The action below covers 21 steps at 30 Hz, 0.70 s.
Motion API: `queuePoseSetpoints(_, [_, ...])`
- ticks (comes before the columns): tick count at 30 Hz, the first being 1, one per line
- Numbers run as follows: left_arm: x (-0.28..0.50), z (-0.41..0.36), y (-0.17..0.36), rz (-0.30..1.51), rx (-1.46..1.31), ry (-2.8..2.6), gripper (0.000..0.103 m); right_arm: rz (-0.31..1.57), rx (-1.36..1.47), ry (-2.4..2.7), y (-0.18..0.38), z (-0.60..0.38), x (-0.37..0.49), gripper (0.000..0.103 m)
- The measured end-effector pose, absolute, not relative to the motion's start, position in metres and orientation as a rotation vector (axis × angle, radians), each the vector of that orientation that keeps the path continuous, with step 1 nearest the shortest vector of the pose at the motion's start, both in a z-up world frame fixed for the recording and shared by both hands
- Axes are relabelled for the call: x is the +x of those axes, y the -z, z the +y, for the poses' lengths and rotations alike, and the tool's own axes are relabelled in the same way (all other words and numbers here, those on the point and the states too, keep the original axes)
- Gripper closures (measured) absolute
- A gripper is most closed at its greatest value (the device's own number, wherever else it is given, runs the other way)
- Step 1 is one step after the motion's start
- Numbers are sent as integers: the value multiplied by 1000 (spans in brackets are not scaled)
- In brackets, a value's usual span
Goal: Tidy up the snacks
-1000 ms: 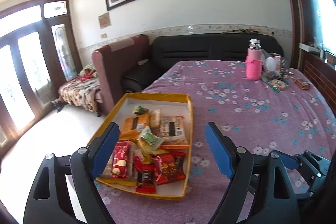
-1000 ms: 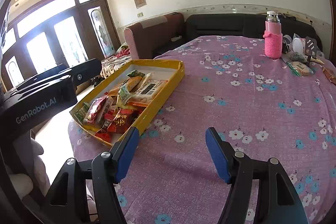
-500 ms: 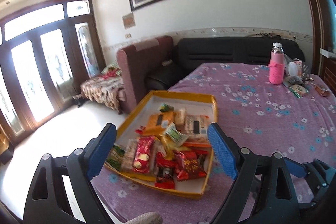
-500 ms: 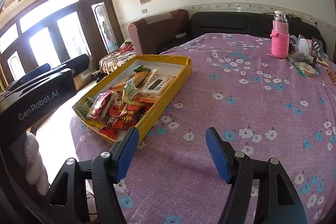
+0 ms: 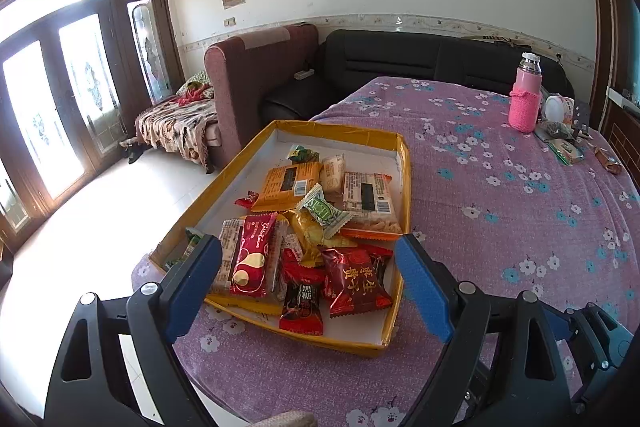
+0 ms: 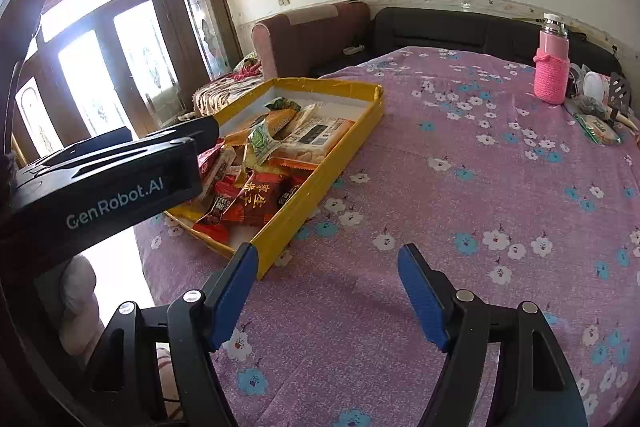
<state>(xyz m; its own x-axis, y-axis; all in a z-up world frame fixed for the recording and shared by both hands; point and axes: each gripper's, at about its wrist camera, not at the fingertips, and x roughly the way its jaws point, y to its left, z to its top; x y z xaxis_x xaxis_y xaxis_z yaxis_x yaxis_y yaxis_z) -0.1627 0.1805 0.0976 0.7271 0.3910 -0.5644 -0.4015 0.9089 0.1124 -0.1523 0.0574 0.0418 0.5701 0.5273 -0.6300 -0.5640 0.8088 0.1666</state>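
Yellow snack tray (image 5: 404,163) is now sitting closer ahead of the spread, empty left gripper (image 5: 308,277), suggesting picking is beginning; right gripper (image 6: 328,287) is hovering spread.

Pink bottle (image 5: 525,98) upright on floral tablecloth (image 5: 500,211).

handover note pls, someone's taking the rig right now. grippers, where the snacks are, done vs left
Left gripper: jaws open, empty, hovering over the near end of the yellow tray.
Right gripper: jaws open, empty, over bare purple tablecloth right of the tray.
Snacks: all heaped loose in the tray, including a red packet, an orange packet and a green-white packet.
Done: nothing gripped or sorted as far as visible.
Left: pick and arrange the snacks.
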Motion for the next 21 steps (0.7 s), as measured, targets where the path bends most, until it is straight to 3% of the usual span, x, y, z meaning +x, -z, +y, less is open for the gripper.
queuePoseSetpoints(21, [-158,196,-88,661,-63,-420,13,749,-59,-661,-34,72,-152,28])
